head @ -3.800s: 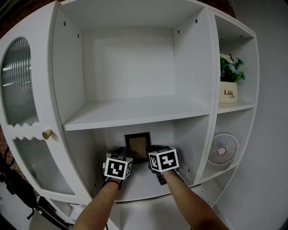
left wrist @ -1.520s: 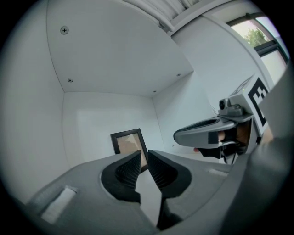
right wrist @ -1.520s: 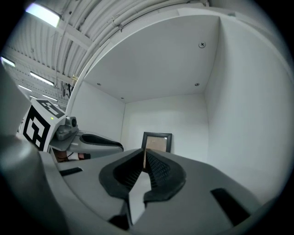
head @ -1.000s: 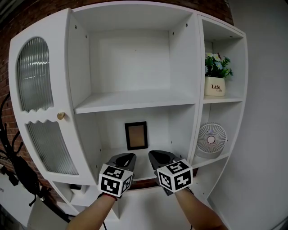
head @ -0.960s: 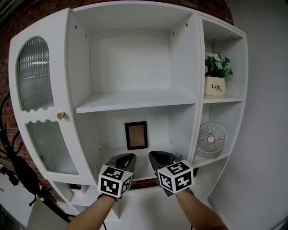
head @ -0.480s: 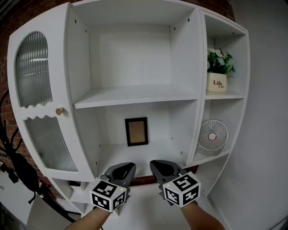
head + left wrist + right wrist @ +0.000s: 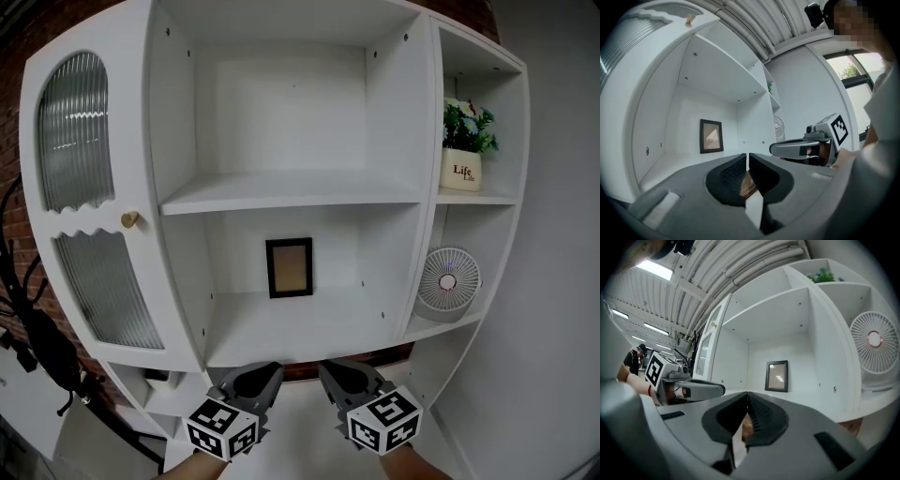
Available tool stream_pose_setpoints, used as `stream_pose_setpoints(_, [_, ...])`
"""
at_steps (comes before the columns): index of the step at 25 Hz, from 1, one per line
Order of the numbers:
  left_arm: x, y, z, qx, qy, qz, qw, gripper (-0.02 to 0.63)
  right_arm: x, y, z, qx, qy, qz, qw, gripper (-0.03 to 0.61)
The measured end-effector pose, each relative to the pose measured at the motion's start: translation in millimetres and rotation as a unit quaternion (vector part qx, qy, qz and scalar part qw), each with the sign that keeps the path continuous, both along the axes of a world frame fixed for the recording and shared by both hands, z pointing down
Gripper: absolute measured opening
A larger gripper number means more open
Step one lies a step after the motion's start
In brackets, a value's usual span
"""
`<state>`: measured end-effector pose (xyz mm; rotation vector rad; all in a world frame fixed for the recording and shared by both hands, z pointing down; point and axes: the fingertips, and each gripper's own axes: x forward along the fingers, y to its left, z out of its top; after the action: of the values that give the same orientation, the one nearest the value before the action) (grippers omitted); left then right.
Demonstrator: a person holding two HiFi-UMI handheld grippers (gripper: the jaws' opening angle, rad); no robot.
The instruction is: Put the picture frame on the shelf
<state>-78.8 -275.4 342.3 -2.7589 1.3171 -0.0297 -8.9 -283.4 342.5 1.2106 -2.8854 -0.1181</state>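
The dark picture frame (image 7: pixel 290 267) stands upright against the back wall of the lower middle shelf (image 7: pixel 309 328) of the white cabinet. Nothing holds it. It also shows as the picture frame (image 7: pixel 711 136) in the left gripper view and as the picture frame (image 7: pixel 776 376) in the right gripper view, well ahead of both jaws. My left gripper (image 7: pixel 255 378) and right gripper (image 7: pixel 339 377) hover side by side in front of and below the shelf edge. The left gripper (image 7: pixel 746 156) is shut and empty. The right gripper (image 7: pixel 747 394) is shut and empty too.
A white fan (image 7: pixel 448 281) sits in the lower right side compartment, and a potted plant (image 7: pixel 463 150) stands above it. A ribbed glass door with a round knob (image 7: pixel 129 219) closes the cabinet's left side. The upper middle shelf (image 7: pixel 291 192) holds nothing.
Both grippers have drawn back out of the shelf toward me and sunk to the bottom of the head view. The picture frame stays standing on the shelf.
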Motion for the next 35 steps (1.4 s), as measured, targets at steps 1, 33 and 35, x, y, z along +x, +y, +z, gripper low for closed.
stream_pose_setpoints(1, [-0.4, 2.8, 5.0, -0.003, -0.003, 0.0, 1.0, 0.026, 0.2, 1.9, 6.4, -0.005, 0.0, 0.0, 1.0, 0.015])
stream_pose_setpoints(33, [6.6, 67.0, 115.9, -0.062, 0.061, 0.052, 0.9948, 0.026, 7.5, 57.3, 116.9, -0.081, -0.046, -0.018, 0.995, 0.017])
stream_pose_setpoints(35, [9.8, 68.8, 119.6, -0.065, 0.064, 0.057, 0.9942, 0.026, 7.2, 58.6, 119.0, -0.081, -0.043, -0.019, 0.996, 0.017])
